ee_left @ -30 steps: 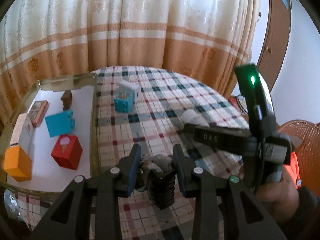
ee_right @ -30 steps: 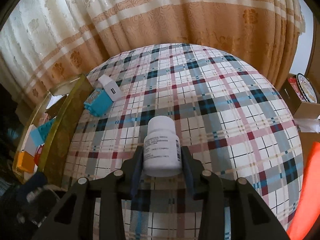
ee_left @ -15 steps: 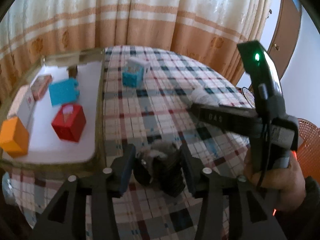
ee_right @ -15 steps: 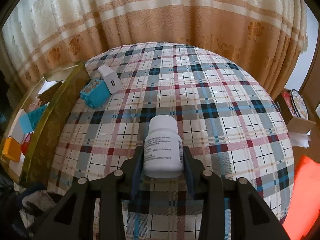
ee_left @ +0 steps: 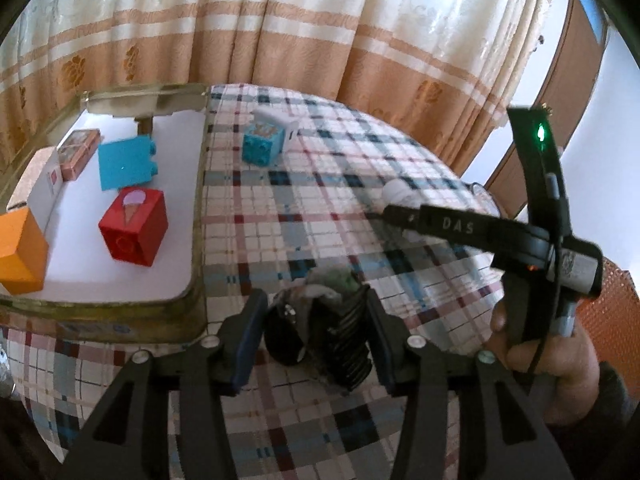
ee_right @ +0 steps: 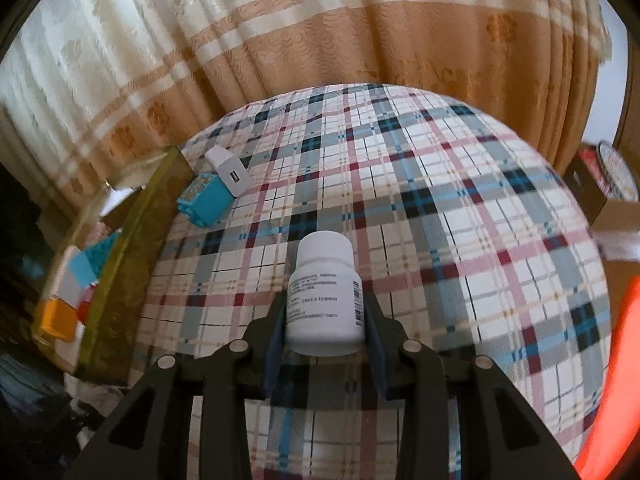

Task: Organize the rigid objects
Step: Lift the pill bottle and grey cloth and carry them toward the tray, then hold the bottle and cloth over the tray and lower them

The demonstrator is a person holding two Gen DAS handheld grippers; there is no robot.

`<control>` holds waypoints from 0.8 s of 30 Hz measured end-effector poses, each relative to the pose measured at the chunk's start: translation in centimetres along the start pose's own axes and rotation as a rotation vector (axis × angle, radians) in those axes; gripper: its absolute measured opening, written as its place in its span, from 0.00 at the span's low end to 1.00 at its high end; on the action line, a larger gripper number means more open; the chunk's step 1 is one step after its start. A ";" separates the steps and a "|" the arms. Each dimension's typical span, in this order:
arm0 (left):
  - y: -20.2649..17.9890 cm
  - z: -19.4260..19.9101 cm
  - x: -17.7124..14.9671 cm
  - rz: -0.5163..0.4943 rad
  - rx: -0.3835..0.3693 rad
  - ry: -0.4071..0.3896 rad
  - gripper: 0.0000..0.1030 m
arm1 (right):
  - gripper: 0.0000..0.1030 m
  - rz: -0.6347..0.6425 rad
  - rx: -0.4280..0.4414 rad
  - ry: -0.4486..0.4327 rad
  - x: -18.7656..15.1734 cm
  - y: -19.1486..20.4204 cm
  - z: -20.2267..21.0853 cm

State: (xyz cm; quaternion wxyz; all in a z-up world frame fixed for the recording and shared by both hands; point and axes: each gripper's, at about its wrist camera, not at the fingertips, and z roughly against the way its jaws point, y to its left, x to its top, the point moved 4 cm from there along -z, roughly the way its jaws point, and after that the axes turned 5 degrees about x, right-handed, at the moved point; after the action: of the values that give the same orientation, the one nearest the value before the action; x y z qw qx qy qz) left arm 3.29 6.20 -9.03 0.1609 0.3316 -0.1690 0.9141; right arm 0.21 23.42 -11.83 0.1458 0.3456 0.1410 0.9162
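On the plaid tablecloth a dark ribbed toy [ee_left: 340, 340] with grey and white parts lies between the fingers of my left gripper [ee_left: 315, 297]. The jaws stand slightly wider than the toy and do not squeeze it. My right gripper [ee_right: 324, 304] holds a white pill bottle [ee_right: 324, 292] upright just above the cloth, and its jaws are closing on the bottle's sides. In the left wrist view the right gripper [ee_left: 394, 210] reaches in from the right with the bottle [ee_left: 396, 192]. A teal block [ee_left: 262, 146] and a white charger [ee_left: 280, 124] sit further back.
A gold-rimmed tray [ee_left: 196, 240] at the left holds a red cube [ee_left: 134, 230], a blue flat block [ee_left: 126, 164], an orange block [ee_left: 20, 252] and small boxes. A person's hand [ee_left: 560, 360] grips the right tool. A cardboard box [ee_right: 600, 200] stands beyond the table's right edge, with curtains behind.
My left jaws have spread apart off the dark toy, which now rests on the cloth. The left view has rolled a little. The right gripper keeps the bottle.
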 end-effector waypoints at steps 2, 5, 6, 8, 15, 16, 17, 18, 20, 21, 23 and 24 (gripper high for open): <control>-0.2 0.6 0.4 -0.007 -0.009 -0.022 0.47 | 0.38 -0.033 0.035 0.000 -0.1 -0.1 0.3; -0.5 1.8 1.2 -0.027 -0.013 -0.065 0.47 | 0.38 -0.074 0.081 -0.007 0.0 0.0 1.0; -0.5 2.3 1.6 -0.029 -0.021 -0.082 0.47 | 0.38 -0.085 0.097 -0.009 0.2 0.1 1.2; -0.4 3.1 2.2 -0.026 -0.025 -0.105 0.47 | 0.38 -0.106 0.129 -0.016 0.5 0.4 1.7; 1.5 5.0 4.0 -0.020 0.035 -0.172 0.47 | 0.38 -0.099 0.185 -0.038 1.5 2.7 2.9; 1.8 5.2 4.1 -0.018 0.045 -0.177 0.47 | 0.38 -0.096 0.194 -0.038 1.5 3.2 3.0; 2.2 5.4 4.3 -0.016 0.057 -0.183 0.47 | 0.38 -0.091 0.200 -0.038 1.6 3.6 3.0; 2.8 5.6 4.5 -0.011 0.073 -0.189 0.47 | 0.38 -0.084 0.207 -0.036 1.6 4.2 3.0; 3.5 5.7 4.8 -0.004 0.097 -0.198 0.47 | 0.38 -0.072 0.220 -0.032 1.6 5.0 3.0; 3.9 5.8 4.8 0.001 0.105 -0.201 0.47 | 0.38 -0.065 0.225 -0.029 1.7 5.4 2.9; 4.8 6.0 5.0 0.014 0.119 -0.207 0.47 | 0.38 -0.053 0.236 -0.025 1.7 6.3 2.7; 5.2 6.0 5.1 0.019 0.127 -0.210 0.47 | 0.38 -0.048 0.242 -0.021 1.7 6.7 2.6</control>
State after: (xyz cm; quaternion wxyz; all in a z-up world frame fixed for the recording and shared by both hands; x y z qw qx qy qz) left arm 0.82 -0.02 -2.37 0.1123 0.4333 -0.1298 0.8847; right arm -0.36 18.26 -6.52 0.1263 0.3669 0.2573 0.8850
